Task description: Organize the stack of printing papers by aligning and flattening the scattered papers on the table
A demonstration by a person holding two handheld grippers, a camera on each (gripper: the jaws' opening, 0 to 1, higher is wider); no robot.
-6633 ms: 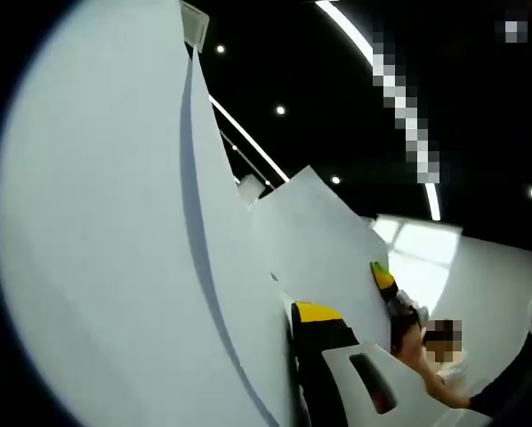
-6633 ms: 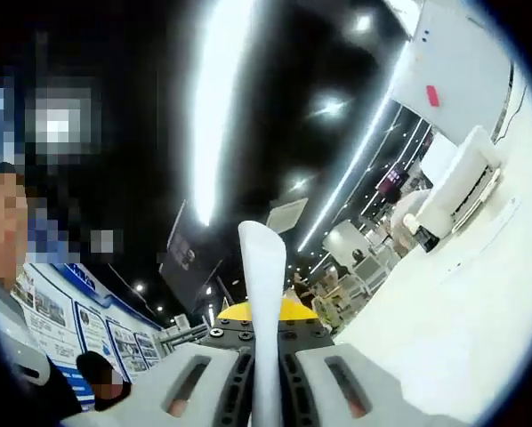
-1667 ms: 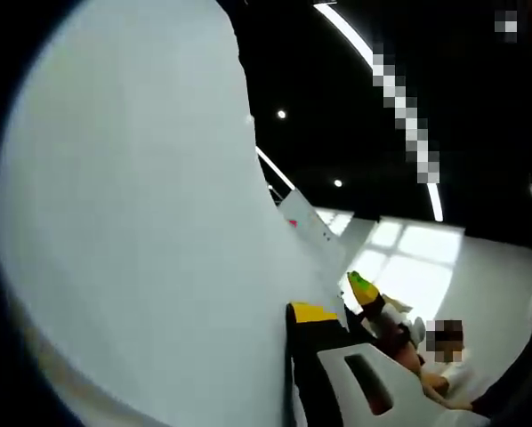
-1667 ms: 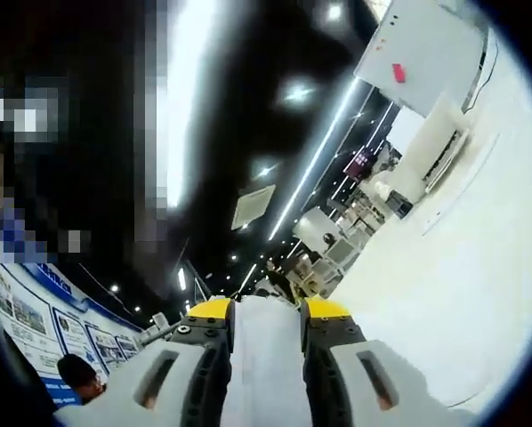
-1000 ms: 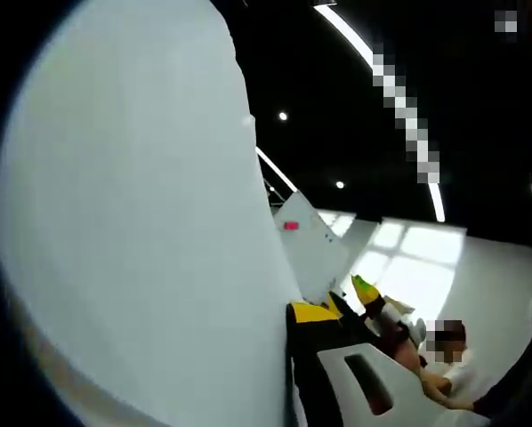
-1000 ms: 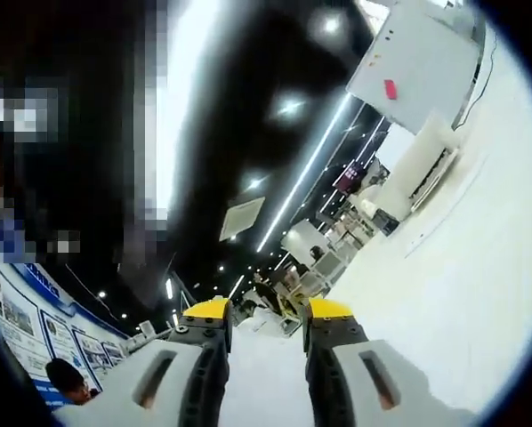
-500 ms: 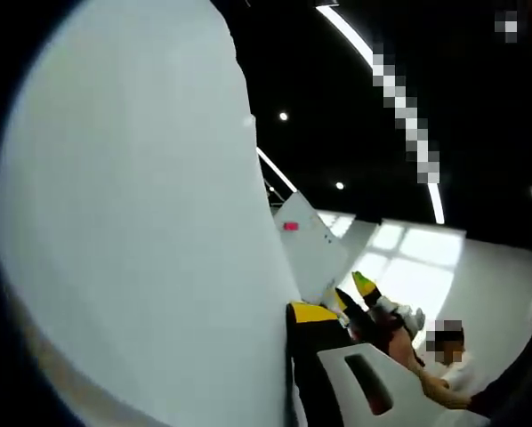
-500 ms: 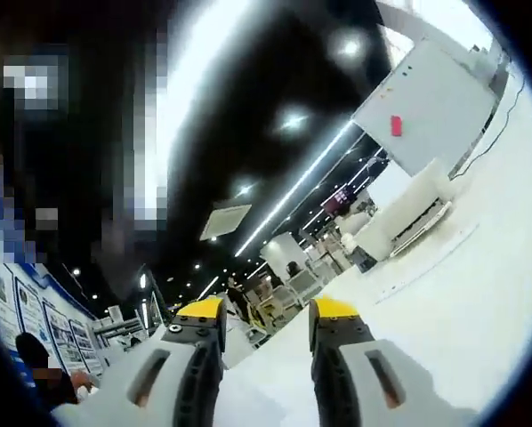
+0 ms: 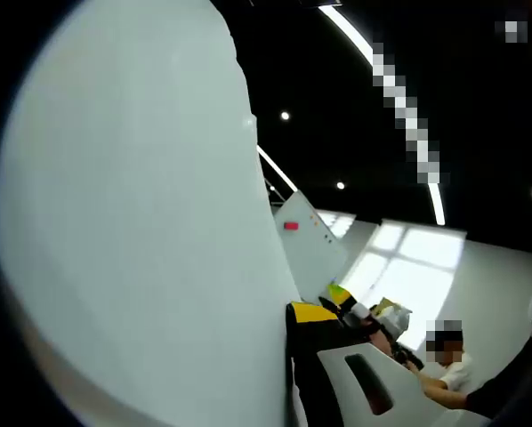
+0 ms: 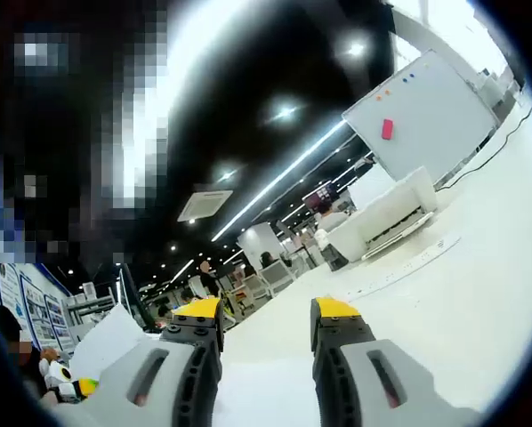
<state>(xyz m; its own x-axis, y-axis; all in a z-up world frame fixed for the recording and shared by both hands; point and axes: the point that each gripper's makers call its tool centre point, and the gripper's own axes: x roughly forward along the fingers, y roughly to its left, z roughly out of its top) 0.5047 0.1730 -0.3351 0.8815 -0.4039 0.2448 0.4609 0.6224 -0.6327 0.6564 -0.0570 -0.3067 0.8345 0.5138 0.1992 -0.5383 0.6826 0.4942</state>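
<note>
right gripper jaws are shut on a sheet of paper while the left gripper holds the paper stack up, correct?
Not quite. In the right gripper view the right gripper has its jaws spread apart with nothing between them; only the white table shows through the gap. The rest stands: in the left gripper view the left gripper holds the white paper stack up.
</note>
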